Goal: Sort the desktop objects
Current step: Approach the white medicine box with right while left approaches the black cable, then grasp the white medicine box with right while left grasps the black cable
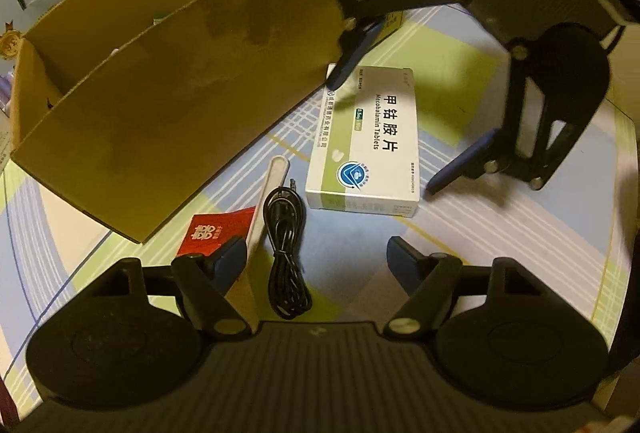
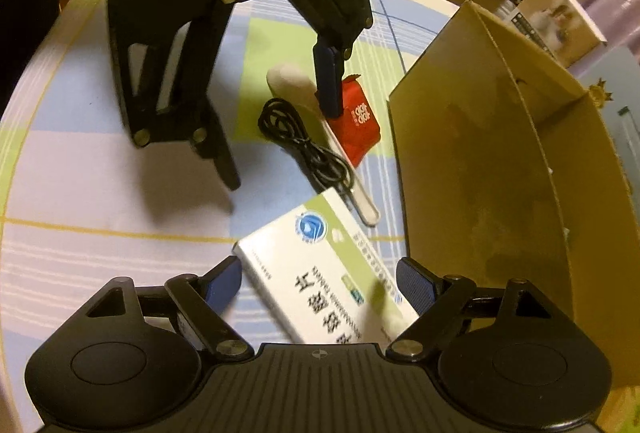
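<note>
Left wrist view: the left gripper (image 1: 316, 257) hangs with its jaws spread wide and nothing between the blue pads, low over a coiled black cable (image 1: 286, 253) and a white spoon-like stick (image 1: 266, 205) that runs under the left finger. A small red packet (image 1: 212, 231) lies just beside the stick, touching the near corner of the cardboard box (image 1: 168, 101). The white and green medicine box (image 1: 368, 141) lies flat on the checked tablecloth (image 1: 500, 233), close to the cardboard box's long wall, with bare cloth on its right side. The right gripper (image 1: 380, 135) reaches in from above, its jaws spread, one blue tip near the medicine box's far corner and the other off its right edge.

From the right wrist view, the right gripper (image 2: 318, 285) straddles the medicine box (image 2: 320, 273), which lies between the open pads; contact cannot be judged. The cardboard box (image 2: 480, 169) stands just right of it, leaving little room there. The cable (image 2: 304, 145), stick (image 2: 340, 157) and red packet (image 2: 360, 121) lie beyond, under the left gripper (image 2: 280, 149). Open tablecloth (image 2: 100, 201) spreads to the left, up to the table's rounded edge.
</note>
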`<state>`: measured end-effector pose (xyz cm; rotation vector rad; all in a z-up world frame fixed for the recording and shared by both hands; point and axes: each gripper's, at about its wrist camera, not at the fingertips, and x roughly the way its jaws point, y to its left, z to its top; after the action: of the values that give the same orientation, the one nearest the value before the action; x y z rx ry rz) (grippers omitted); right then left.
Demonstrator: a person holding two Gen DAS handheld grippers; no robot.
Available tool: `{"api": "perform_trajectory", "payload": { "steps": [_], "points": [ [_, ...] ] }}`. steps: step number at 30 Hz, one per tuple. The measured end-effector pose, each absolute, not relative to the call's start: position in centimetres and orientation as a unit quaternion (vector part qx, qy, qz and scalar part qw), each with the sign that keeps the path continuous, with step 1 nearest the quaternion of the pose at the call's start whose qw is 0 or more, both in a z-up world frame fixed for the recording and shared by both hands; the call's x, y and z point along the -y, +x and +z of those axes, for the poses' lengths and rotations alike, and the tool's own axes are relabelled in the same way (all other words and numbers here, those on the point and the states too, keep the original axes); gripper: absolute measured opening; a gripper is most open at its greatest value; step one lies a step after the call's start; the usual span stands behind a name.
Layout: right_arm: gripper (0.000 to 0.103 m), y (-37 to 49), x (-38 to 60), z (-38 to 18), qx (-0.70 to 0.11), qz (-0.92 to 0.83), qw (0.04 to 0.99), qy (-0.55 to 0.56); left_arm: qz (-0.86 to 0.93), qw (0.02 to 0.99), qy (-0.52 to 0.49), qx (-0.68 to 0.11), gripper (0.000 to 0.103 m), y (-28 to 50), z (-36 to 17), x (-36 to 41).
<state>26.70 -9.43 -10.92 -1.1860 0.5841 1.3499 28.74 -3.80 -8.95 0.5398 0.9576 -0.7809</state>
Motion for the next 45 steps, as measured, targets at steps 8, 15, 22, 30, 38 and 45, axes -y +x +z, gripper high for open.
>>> {"api": "perform_trajectory", "payload": {
  "steps": [8,15,22,30,38,45],
  "points": [
    [0.084,28.6,7.6,-12.0,-0.277,0.591,0.576,-0.492,-0.372,0.775,0.239,-0.452,0.074,29.0,-9.5,3.7],
    [0.086,29.7,6.9,-12.1,-0.315,0.578,0.587,-0.471,-0.376,0.772,0.232,-0.457,0.074,28.9,-10.0,3.7],
    [0.086,29.7,7.0,-11.6,-0.365,0.544,0.616,-0.438,-0.371,0.772,0.214,-0.470,0.074,28.0,-10.3,3.8],
    [0.086,29.4,8.7,-10.6,-0.442,0.497,0.642,-0.381,-0.363,0.782,0.187,-0.471,0.074,27.0,-9.6,3.9],
    [0.086,28.6,13.8,-11.9,-0.445,0.482,0.657,-0.372,-0.319,0.797,0.148,-0.491,0.063,29.0,-10.2,4.0],
    [0.075,29.6,16.9,-11.7,-0.485,0.446,0.687,-0.306,-0.297,0.801,0.165,-0.492,0.030,29.0,-9.8,4.0]
  ]
}}
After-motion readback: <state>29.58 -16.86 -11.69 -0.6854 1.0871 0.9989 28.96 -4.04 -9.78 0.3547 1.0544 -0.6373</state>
